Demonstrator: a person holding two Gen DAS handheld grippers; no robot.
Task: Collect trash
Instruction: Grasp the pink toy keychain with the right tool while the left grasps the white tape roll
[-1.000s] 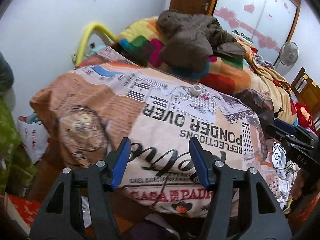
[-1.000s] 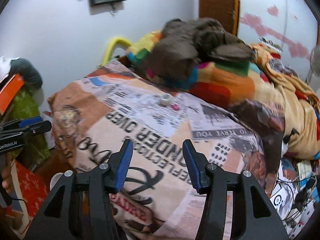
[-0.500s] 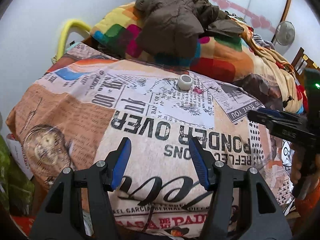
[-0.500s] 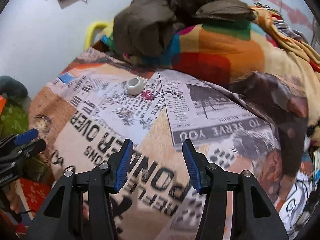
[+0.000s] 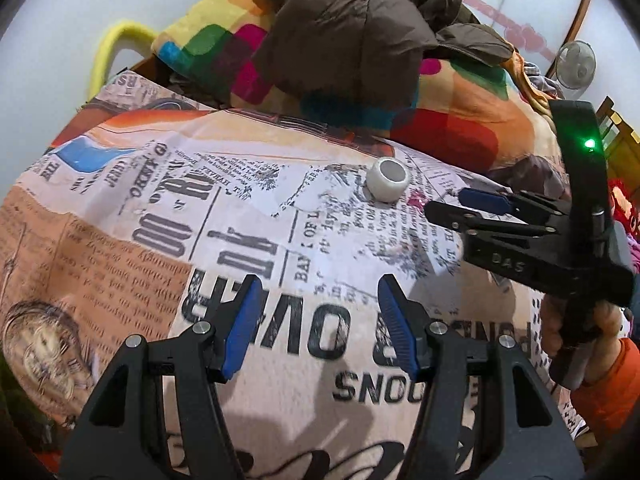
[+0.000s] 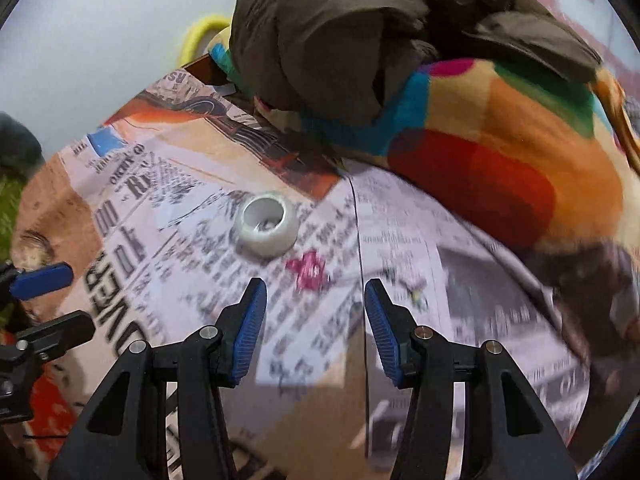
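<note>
Two bits of trash sit on the bed as far as I can see: a small white ring (image 6: 267, 224), maybe a tape roll or a cap, and a crumpled pink wrapper (image 6: 309, 270) just beside it. Both lie on the newspaper-print cover (image 5: 168, 216), roughly mid-bed, a little short of the rainbow blanket (image 6: 480, 152) with a brown jacket (image 5: 352, 36) dumped on top.

The right gripper (image 6: 315, 320) is closest. The wrapper is just ahead of its tips, slightly left of center, and the ring is a bit further on to the left. Its jaws are closing at this moment, but nothing is between them and the pads touch nothing. The picture is blurry there, so I can't say exactly how near the tips are to the cover.

The left gripper (image 5: 320, 326) hangs further back over the big black lettering, jaws at a middling gap, empty too. From its side the ring shows beyond the tips, with the right gripper coming in from the right, next to the wrapper.

So progress-wise: basically nothing collected yet. Both pieces lie untouched, and I don't see a bin or bag in either view. My guess is the wrapper gets grabbed first by the right one, then the ring, and then both have to go somewhere.
</note>
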